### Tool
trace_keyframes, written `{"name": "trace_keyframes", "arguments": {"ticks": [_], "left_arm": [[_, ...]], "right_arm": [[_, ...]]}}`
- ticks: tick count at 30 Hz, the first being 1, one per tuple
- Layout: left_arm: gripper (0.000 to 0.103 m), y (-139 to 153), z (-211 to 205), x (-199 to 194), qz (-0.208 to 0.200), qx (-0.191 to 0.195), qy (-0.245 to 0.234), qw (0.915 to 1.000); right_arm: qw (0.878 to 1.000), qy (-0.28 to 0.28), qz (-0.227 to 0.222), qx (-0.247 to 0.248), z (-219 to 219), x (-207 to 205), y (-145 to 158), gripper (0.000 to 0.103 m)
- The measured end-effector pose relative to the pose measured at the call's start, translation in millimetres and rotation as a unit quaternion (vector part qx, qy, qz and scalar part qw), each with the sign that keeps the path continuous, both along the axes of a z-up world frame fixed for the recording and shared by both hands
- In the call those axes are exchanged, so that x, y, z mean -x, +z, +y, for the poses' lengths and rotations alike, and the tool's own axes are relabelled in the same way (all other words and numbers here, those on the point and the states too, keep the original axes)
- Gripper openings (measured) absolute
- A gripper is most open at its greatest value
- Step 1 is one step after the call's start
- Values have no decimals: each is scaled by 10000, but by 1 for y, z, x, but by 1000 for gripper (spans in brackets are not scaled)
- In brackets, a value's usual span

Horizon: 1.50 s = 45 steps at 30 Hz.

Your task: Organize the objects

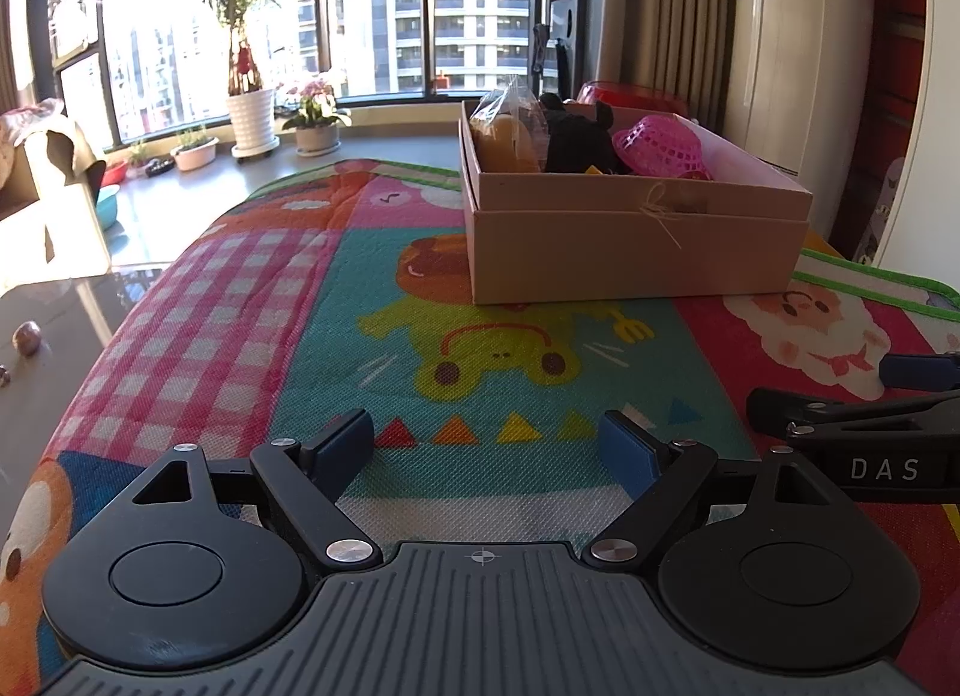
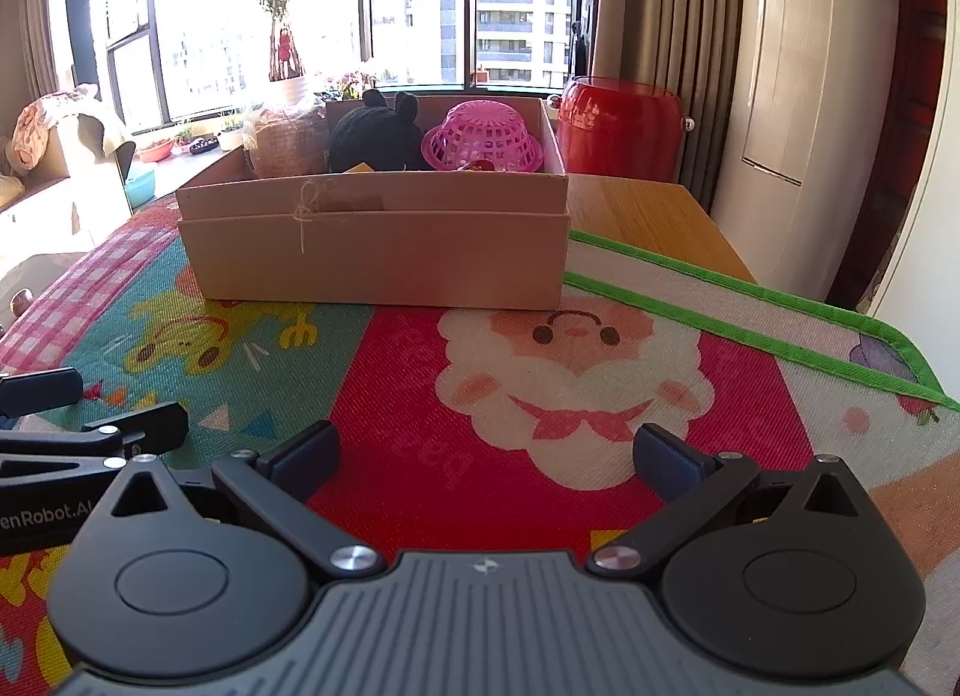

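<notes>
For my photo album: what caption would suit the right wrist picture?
Open right gripper hovering over a cartoon mat, facing a cardboard box holding a pink basket and black plush.

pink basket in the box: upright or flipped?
Flipped. The pink basket sits dome-up with its flared rim at the bottom, inside the cardboard box at the right end, beside the black plush.

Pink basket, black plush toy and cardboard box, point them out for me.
pink basket point(image 2: 483, 141), right wrist view, on its latticed dome.
black plush toy point(image 2: 375, 138), right wrist view, on its body.
cardboard box point(image 2: 384, 252), right wrist view, on its front wall.
</notes>
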<state>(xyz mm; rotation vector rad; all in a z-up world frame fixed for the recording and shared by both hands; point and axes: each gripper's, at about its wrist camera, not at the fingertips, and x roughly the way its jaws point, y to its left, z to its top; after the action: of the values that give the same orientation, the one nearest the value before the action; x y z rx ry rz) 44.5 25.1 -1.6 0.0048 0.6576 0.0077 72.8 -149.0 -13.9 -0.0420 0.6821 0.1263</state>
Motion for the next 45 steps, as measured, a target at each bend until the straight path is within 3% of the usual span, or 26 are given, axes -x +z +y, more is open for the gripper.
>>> {"name": "trace_keyframes", "arguments": {"ticks": [45], "left_arm": [[89, 0, 5, 3, 0, -6, 21, 10000]], "right_arm": [[10000, 26, 1, -2, 1, 2, 1, 103]]}}
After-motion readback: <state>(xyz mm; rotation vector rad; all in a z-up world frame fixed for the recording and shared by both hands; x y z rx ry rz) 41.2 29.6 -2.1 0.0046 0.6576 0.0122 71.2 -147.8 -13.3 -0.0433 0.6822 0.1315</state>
